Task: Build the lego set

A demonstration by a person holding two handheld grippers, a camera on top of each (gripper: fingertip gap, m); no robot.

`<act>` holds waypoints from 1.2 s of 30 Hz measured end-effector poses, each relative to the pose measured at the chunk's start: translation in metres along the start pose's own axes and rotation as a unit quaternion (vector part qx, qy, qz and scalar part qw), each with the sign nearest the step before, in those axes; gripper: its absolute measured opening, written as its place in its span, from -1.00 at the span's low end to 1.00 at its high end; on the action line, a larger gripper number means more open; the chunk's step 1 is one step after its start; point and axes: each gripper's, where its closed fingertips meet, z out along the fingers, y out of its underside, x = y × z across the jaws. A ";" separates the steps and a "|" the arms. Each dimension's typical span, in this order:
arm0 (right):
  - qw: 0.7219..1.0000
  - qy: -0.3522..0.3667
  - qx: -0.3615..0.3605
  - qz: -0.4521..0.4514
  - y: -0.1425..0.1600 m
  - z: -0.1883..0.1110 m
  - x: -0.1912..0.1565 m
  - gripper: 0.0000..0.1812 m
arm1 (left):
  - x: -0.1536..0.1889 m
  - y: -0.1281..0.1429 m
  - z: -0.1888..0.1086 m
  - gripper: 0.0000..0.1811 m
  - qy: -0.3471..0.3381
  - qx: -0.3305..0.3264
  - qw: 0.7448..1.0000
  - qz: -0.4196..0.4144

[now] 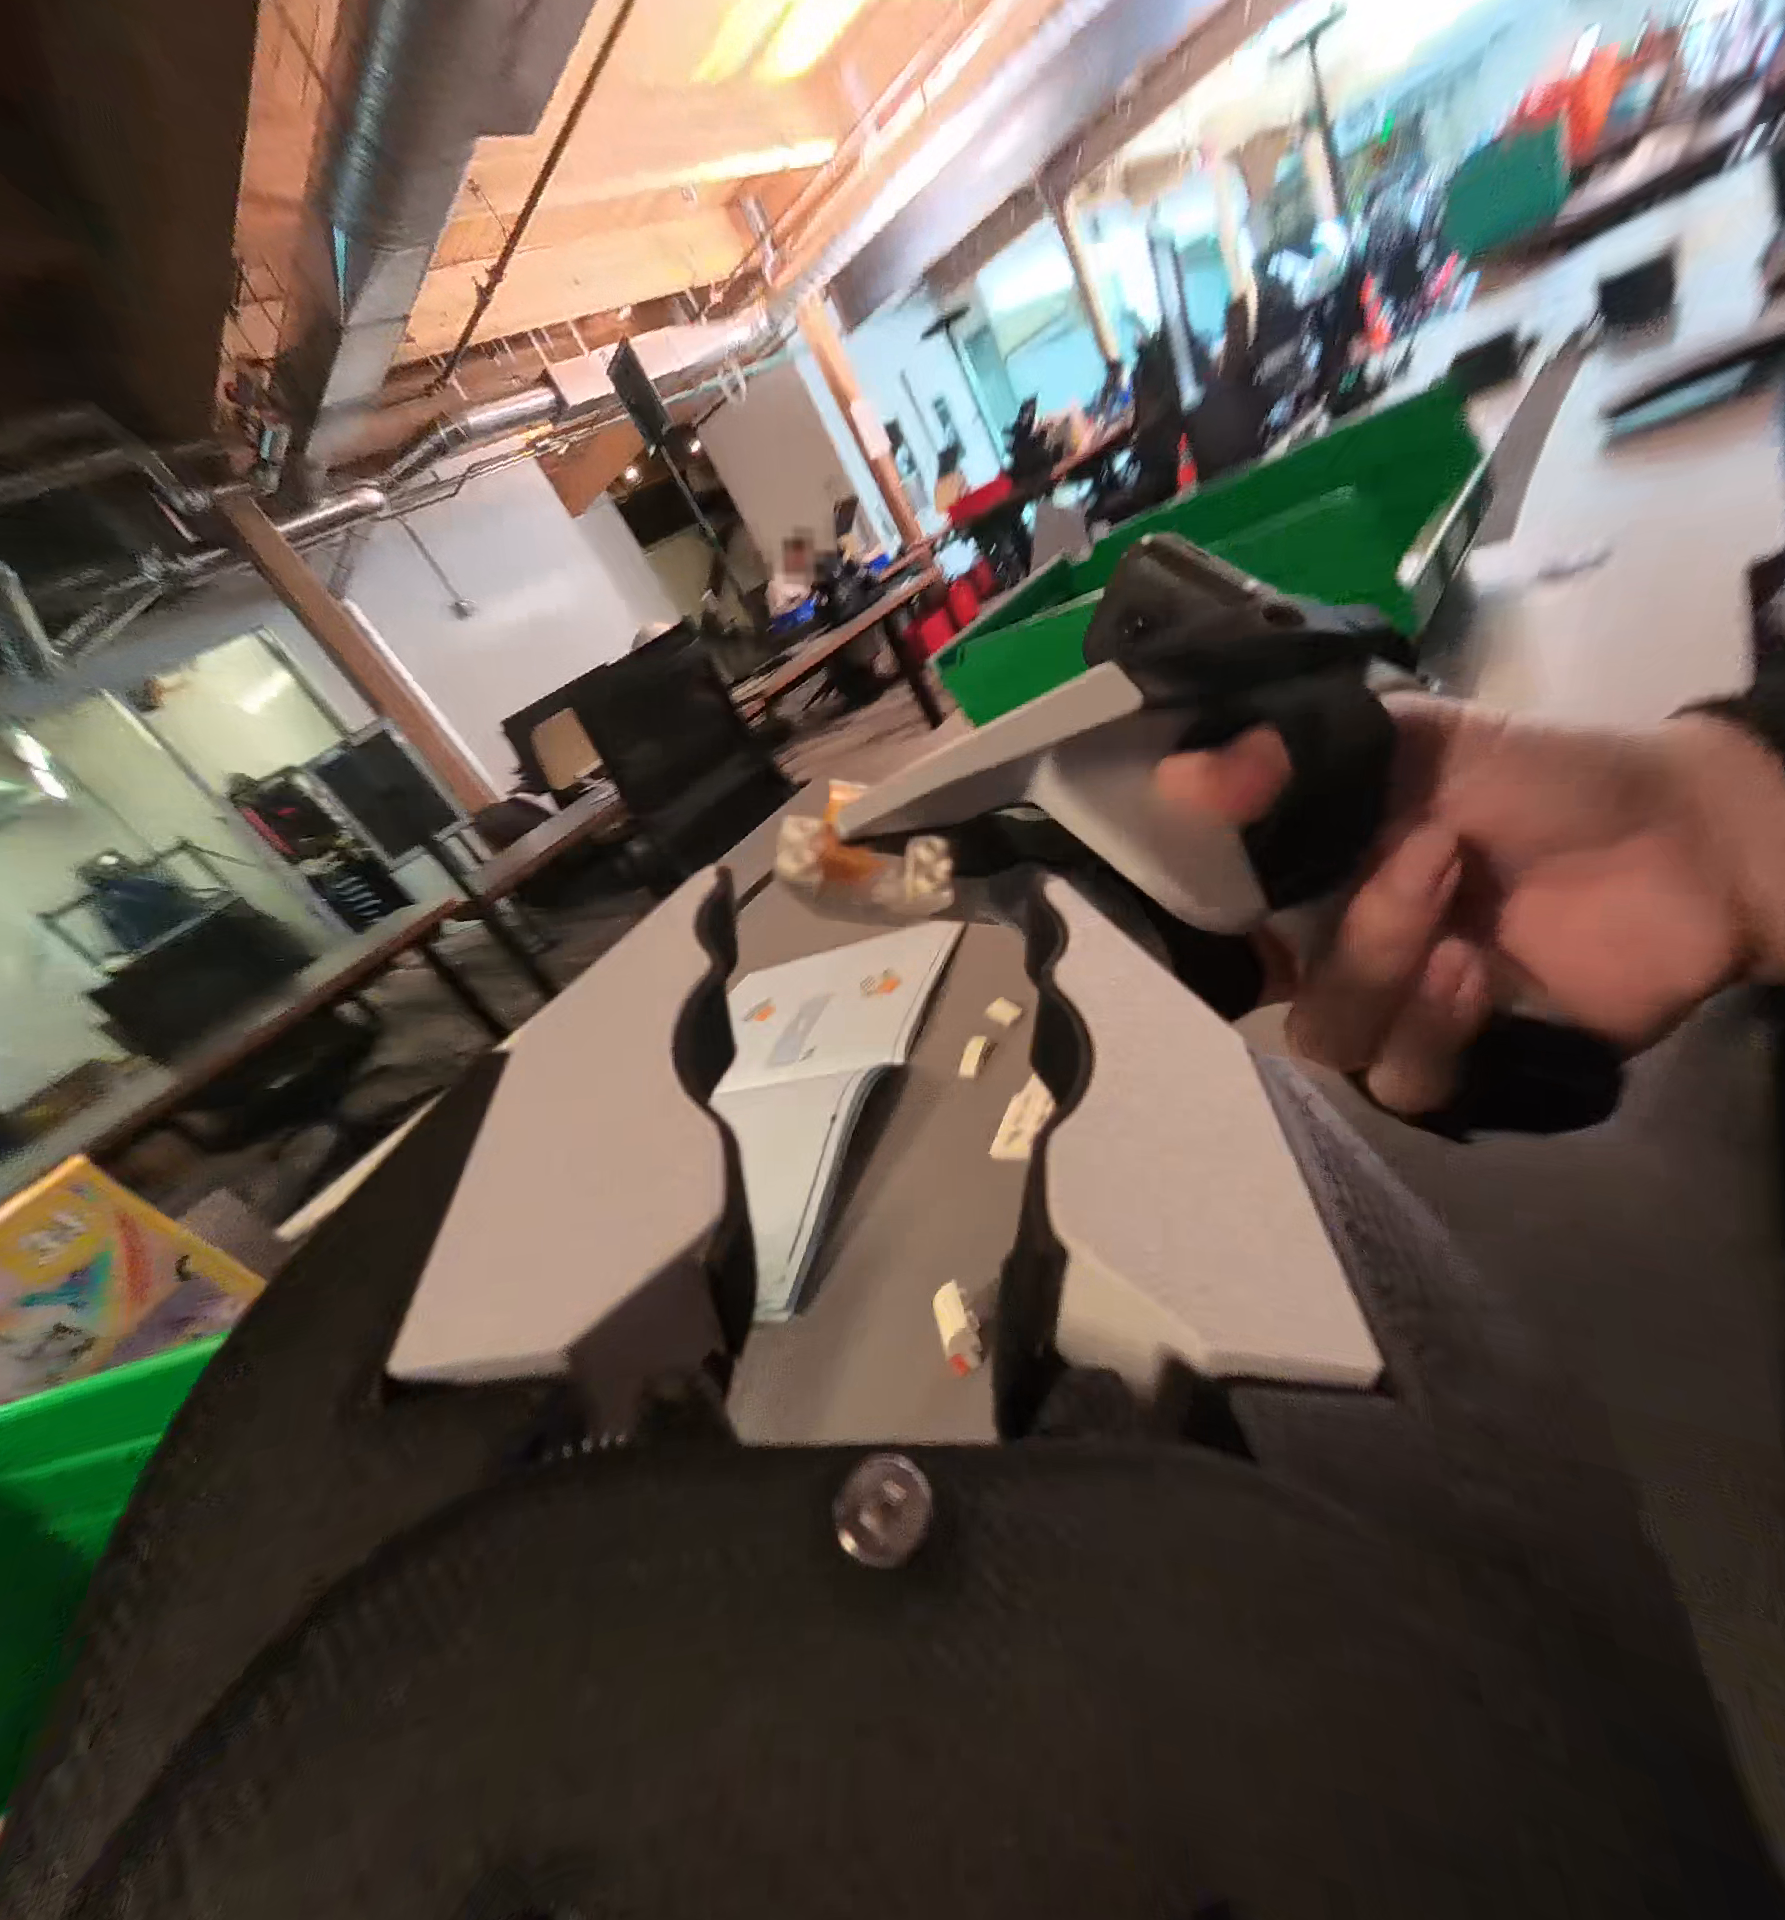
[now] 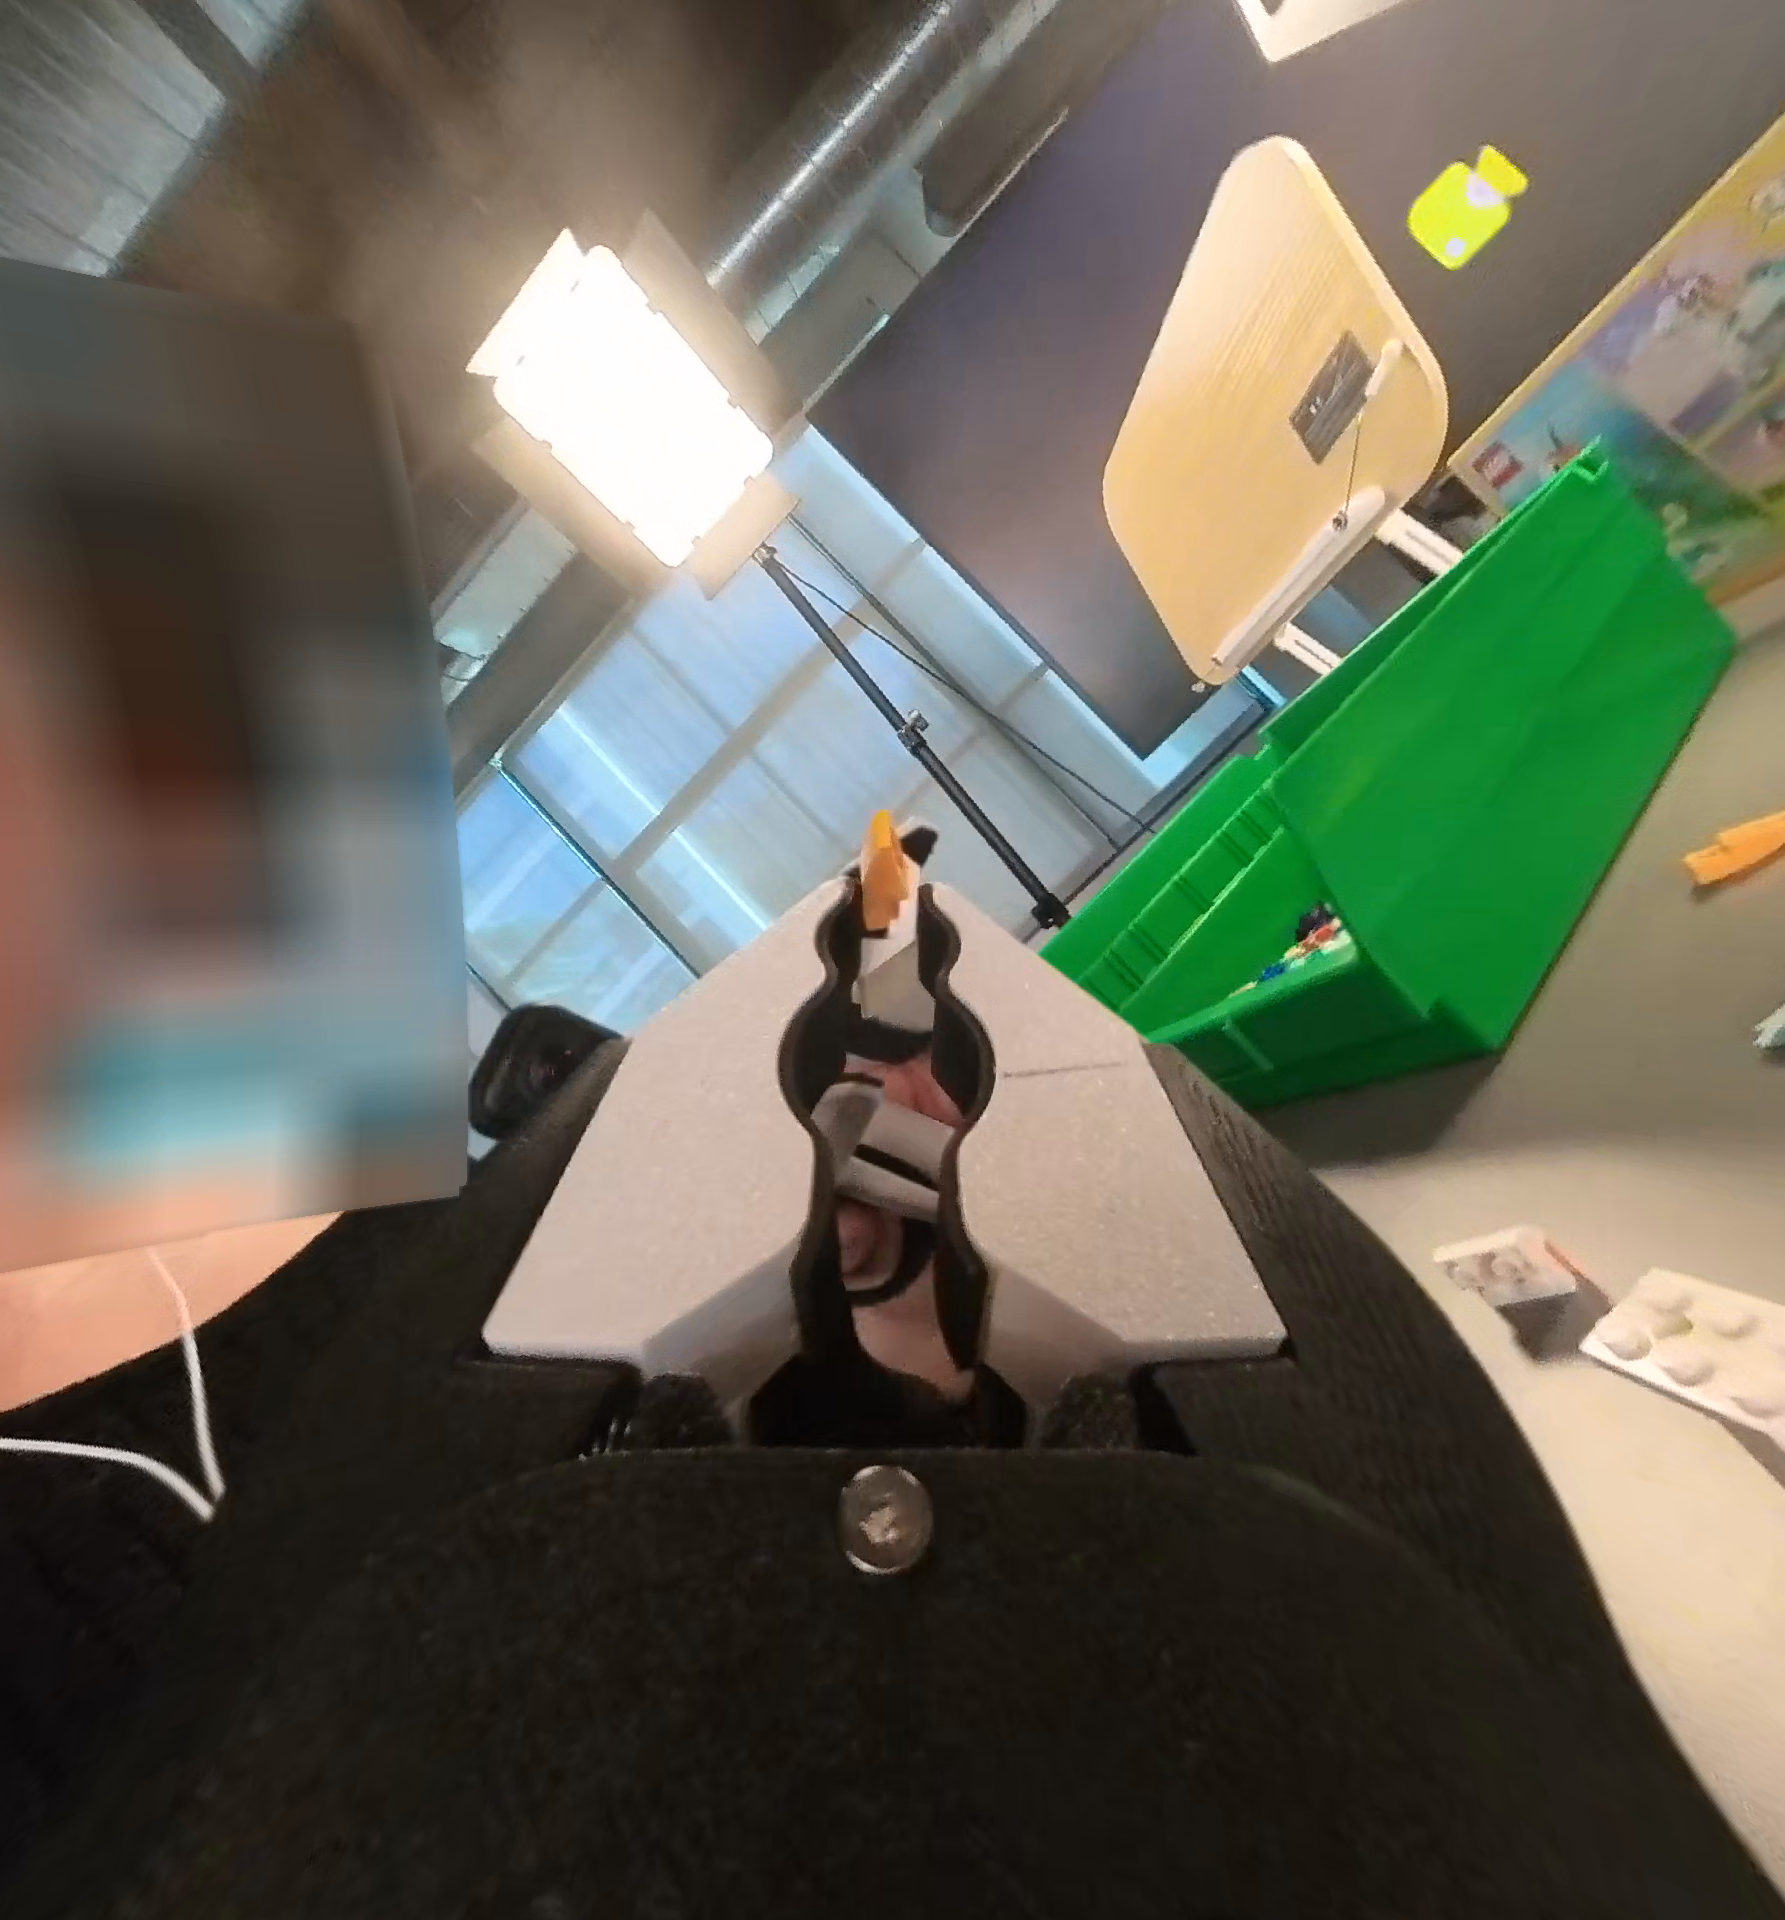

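My right gripper (image 2: 883, 894) is shut on a small white and orange lego assembly (image 2: 886, 883) and holds it in the air. In the left wrist view the right gripper (image 1: 852, 829), held by a hand (image 1: 1553, 883), carries the assembly (image 1: 857, 864) right at my left fingertips. My left gripper (image 1: 880, 914) is open and empty, with a wide gap between its jaws. Below it an open instruction booklet (image 1: 826, 1049) lies on the grey table (image 1: 867, 1382). Loose white bricks (image 1: 1021, 1117) lie beside the booklet.
A green bin (image 2: 1470, 831) with small parts stands on the table, and another green bin (image 1: 1231, 582) stands behind the right gripper. An orange piece (image 2: 1745, 847), a white studded plate (image 2: 1719, 1361) and the lego box (image 2: 1698, 343) sit to the right. A studio light (image 2: 623, 395) stands behind.
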 end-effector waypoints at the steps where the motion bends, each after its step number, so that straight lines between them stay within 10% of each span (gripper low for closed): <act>1: 1.000 -0.001 -0.001 0.009 0.002 0.000 0.002 -0.91 | 0.002 0.003 0.002 -0.43 -0.003 -0.007 1.000 0.007; 9: 0.999 0.016 -0.006 0.036 0.007 0.001 0.012 -0.89 | -0.003 0.015 0.001 -0.64 -0.011 -0.032 0.999 0.000; 13: 0.997 0.071 -0.019 -0.034 0.002 -0.003 0.023 -0.57 | -0.017 0.019 -0.003 -0.64 -0.041 -0.030 0.997 -0.055; 27: 0.958 0.168 -0.072 -0.222 -0.008 -0.011 0.048 -0.65 | -0.049 0.048 -0.023 -0.64 -0.093 -0.046 0.988 -0.117; 36: 0.867 0.286 -0.251 -0.323 -0.011 -0.034 0.084 -0.72 | -0.063 0.058 -0.026 -0.63 -0.125 -0.049 0.976 -0.173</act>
